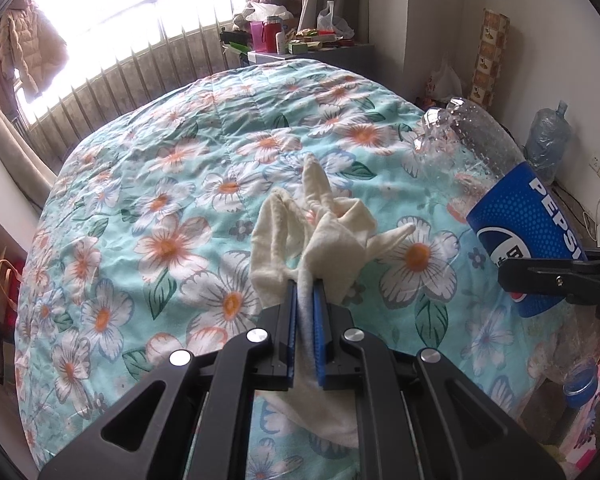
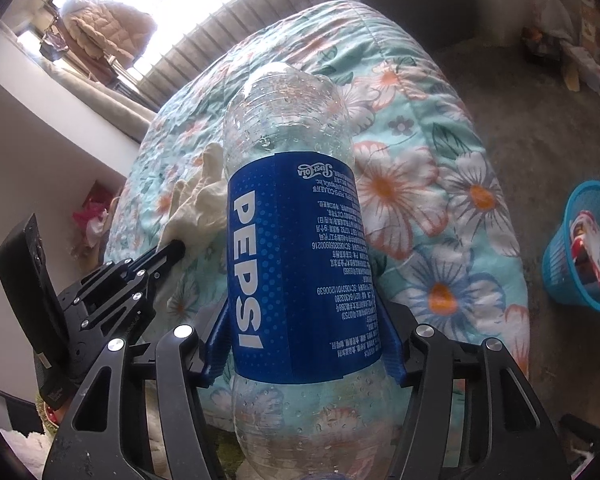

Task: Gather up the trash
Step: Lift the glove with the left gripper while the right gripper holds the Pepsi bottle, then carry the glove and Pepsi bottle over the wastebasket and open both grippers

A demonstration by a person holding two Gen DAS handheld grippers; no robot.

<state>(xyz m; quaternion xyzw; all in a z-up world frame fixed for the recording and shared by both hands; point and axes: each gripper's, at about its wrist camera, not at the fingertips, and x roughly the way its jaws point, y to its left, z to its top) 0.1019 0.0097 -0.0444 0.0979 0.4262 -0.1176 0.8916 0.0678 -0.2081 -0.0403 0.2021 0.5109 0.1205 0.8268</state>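
My left gripper (image 1: 305, 288) is shut on a crumpled cream cloth (image 1: 320, 228), held just above the floral bedspread (image 1: 160, 200). My right gripper (image 2: 304, 344) is shut on a large empty clear Pepsi bottle (image 2: 296, 248) with a blue label, gripped around the label, base pointing away. In the left wrist view the bottle (image 1: 512, 208) shows at the right with one finger of the right gripper across it. In the right wrist view the left gripper (image 2: 172, 250) and the cloth (image 2: 200, 204) show left of the bottle.
A blue plastic basket (image 2: 560, 272) holding some trash stands on the floor right of the bed. A cluttered cabinet (image 1: 300, 46) is beyond the bed by the window. A large water jug (image 1: 546, 140) stands by the right wall.
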